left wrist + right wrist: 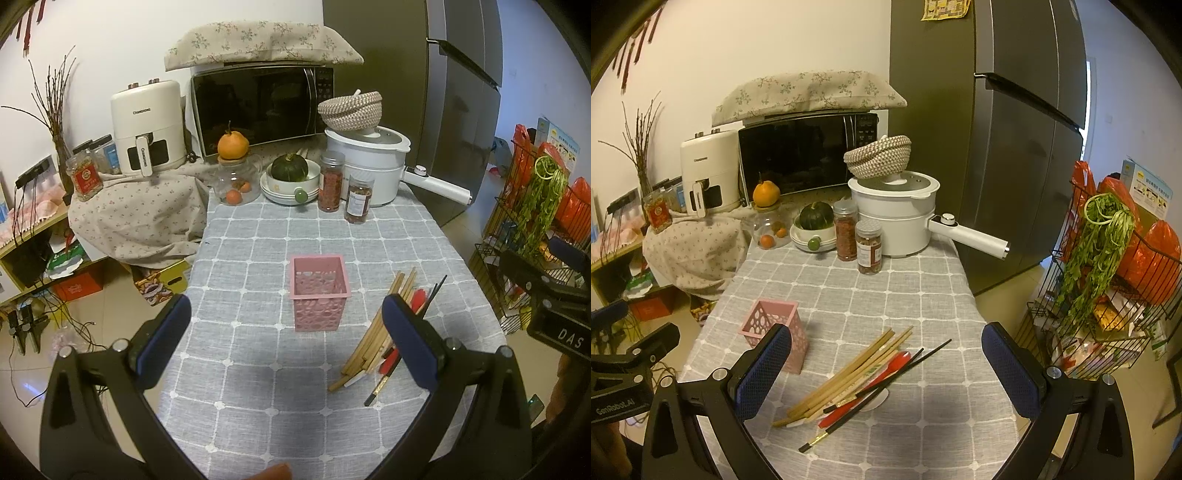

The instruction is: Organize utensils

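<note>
From the left wrist camera, I hold the left gripper [286,334] spread wide and empty above the checked tablecloth [258,369], lined up with the pink perforated holder [319,291] that stands upright mid-table, apparently waiting as the place for the utensils. The loose pile of chopsticks [373,338] lies just right of it, partly behind my right finger.

From the right wrist camera, my right gripper [886,367] hangs released, jaws straddling the heap, which I judge is the first pick. The heap is pale bamboo chopsticks [849,373], black chopsticks [916,360] and a red spoon [882,380] (a white piece beneath is unclear), fanned flat and touching.
</note>
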